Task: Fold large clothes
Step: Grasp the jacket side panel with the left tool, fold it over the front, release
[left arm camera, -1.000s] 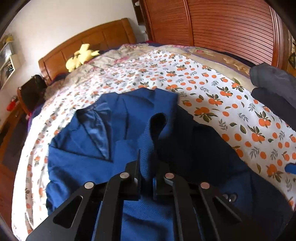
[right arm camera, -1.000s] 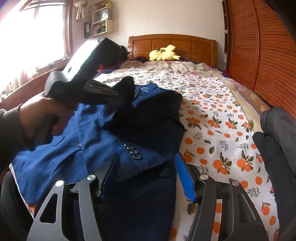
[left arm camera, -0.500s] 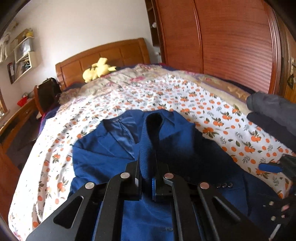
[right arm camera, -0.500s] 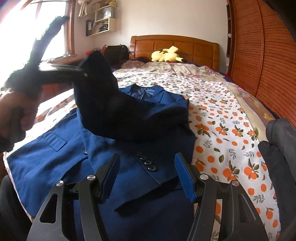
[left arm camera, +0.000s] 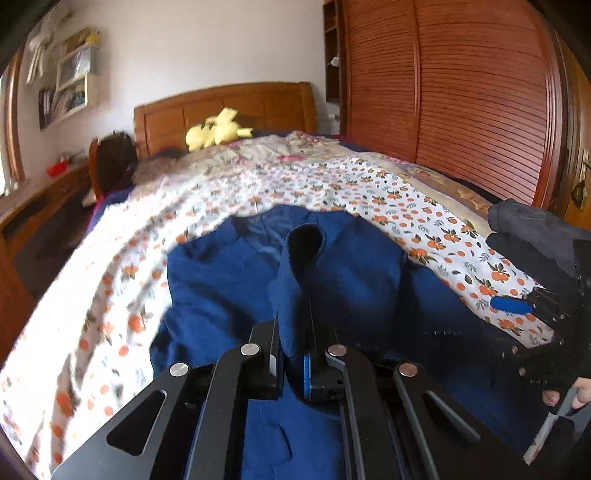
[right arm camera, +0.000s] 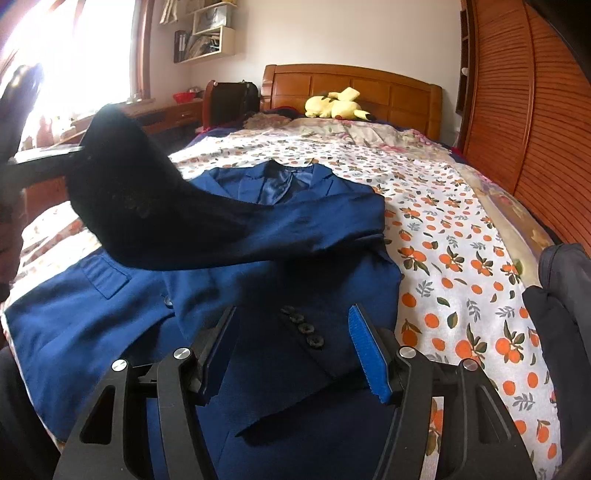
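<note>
Left claw (left arm camera: 293, 354) clamped on a sleeve (left arm camera: 299, 288) of the jacket (right arm camera: 110, 317), holding it lifted above the garment; seen in the right wrist view as a dark drape at centre left. Right claw (right arm camera: 293, 345) gaping, nothing between the pads, hovering low in frame over the other sleeve's cuff buttons (right arm camera: 304, 328).

Jacket spread face up on the bed (right arm camera: 461, 258), collar toward the headboard at upper centre, hem toward the bottom edge. Right-hand sleeve already laid across the front, by the look of it. Lifted sleeve not yet laid down. Probably early in the fold: sleeves being brought in, body not yet doubled over, hem flat and unfolded at lower left. Left to do, most likely: lay the held sleeve across the chest, smooth, then fold the body.

No containers in reach. Wall shelf (right arm camera: 207, 33) at upper left with papers or books, too small to tell. Dark clothes (right arm camera: 561, 295) piled at the right edge. Yellow plush (right arm camera: 336, 105) by the headboard.
</note>
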Demonstrator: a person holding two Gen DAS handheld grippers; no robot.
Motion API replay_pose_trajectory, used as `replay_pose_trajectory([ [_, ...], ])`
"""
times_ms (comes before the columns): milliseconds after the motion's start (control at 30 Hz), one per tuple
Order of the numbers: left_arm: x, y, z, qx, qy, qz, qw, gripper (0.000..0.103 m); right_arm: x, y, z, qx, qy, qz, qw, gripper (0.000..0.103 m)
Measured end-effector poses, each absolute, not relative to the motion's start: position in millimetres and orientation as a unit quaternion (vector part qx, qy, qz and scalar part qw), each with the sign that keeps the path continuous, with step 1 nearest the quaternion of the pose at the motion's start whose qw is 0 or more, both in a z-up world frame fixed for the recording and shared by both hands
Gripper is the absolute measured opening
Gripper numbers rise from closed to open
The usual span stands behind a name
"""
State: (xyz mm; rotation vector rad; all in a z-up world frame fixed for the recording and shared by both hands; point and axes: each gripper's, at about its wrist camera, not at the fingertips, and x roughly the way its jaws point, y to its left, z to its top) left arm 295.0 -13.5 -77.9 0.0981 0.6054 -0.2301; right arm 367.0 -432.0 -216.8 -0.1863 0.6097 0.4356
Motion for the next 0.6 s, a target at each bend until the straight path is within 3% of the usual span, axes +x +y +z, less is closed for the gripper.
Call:
replay_pose_trajectory([
  [133, 286.4, -6.1, -95.8, 0.051, 0.302, -0.101, 0.947, 0.008, 368.2, -434.2, -219.9, -0.091, 0.301, 0.211, 0.925, 0.059],
  [400, 264.7, 20.1, -129.5, 0.002, 0.337, -0.089, 0.937, 0.029, 368.8, -434.7, -222.9, -0.095, 0.305, 0.213, 0.923, 0.059],
  [467, 252.7, 25.1, -136.1, 0.006, 0.337, -0.078, 0.938, 0.042, 368.1, -433.9, -222.3, -0.096, 0.304, 0.213, 0.924, 0.059],
  [600, 233.1, 29.9, -142.8, 0.016, 0.339, -0.071, 0.938, 0.042, 366.6, -432.8, -222.8, -0.098, 0.303, 0.217, 0.923, 0.059],
])
